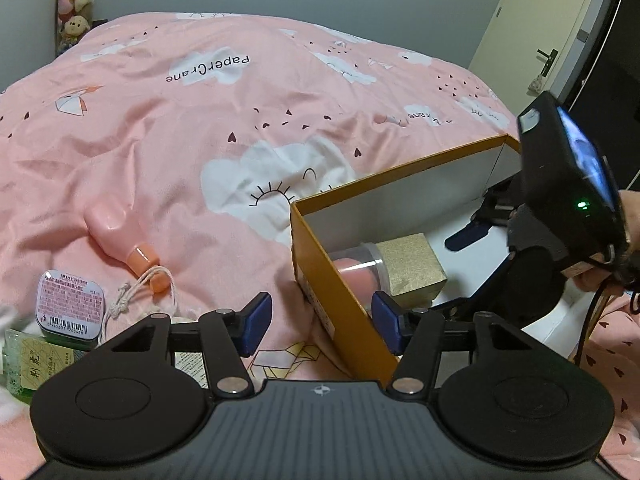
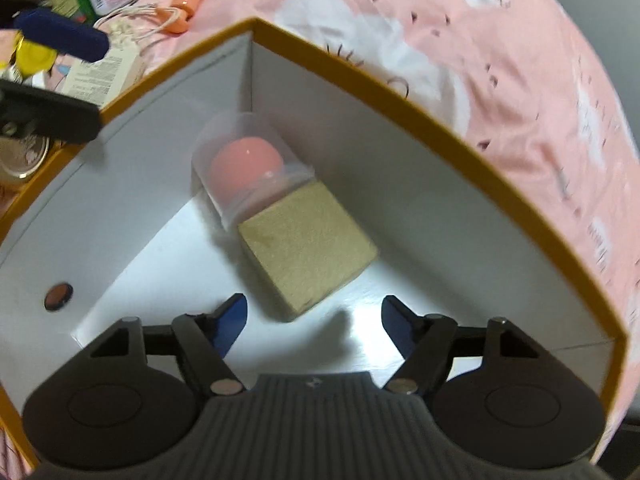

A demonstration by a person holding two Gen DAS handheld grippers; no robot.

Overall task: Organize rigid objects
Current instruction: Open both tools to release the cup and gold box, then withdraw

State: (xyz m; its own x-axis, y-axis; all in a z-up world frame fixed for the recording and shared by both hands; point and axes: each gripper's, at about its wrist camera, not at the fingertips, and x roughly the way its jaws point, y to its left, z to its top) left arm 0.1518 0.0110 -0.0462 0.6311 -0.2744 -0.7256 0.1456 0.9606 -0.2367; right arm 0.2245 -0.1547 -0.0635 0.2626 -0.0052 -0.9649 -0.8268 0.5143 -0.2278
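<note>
The right gripper (image 2: 314,320) points down into the box (image 2: 400,92) with its fingers apart and nothing between them; the gold cube (image 2: 308,252) lies just ahead of the tips, not touched. The left gripper (image 1: 322,326) also has its fingers apart and empty; they straddle the near wall of the box without pressing on it.

Progress, as judged: partly done. Two items are already inside the box, in its corner: the gold cube and, touching it, a clear plastic case (image 2: 244,168) containing a pink ball.

Remaining on the bedcover (image 1: 200,120), left of the box:
- a pink bottle (image 1: 120,240) with an orange cap, lying on its side;
- a mint tin (image 1: 70,304);
- a green packet (image 1: 36,364).

The cube looks sharp-edged and matte.
</note>
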